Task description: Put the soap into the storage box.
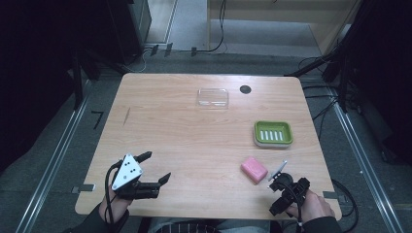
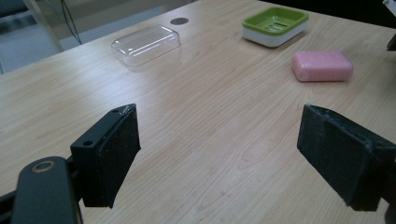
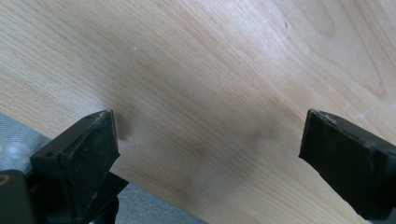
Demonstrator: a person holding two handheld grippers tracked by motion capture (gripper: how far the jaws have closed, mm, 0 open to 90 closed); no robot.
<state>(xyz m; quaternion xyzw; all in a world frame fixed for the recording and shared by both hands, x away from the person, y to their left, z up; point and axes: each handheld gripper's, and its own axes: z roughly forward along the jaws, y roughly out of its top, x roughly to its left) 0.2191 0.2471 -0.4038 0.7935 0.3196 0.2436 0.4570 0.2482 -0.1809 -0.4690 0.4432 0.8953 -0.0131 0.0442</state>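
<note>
A pink bar of soap (image 1: 254,169) (image 2: 322,66) lies flat on the wooden table (image 1: 194,141), right of centre. Behind it stands a green soap dish (image 1: 273,133) (image 2: 275,25) on a white base. A clear plastic lid (image 1: 213,97) (image 2: 145,44) rests farther back, near the middle. My left gripper (image 1: 155,167) (image 2: 219,149) hovers at the front left, open and holding nothing, facing the soap. My right gripper (image 1: 289,194) (image 3: 208,140) is at the front right, just in front of the soap. It is open, tilted down at bare wood by the table's front edge.
A small black round spot (image 1: 245,89) (image 2: 179,21) marks the table's back, right of the lid. Dark equipment and cables surround the table on the grey floor (image 1: 340,141). A metal rail (image 1: 53,155) runs along the left side.
</note>
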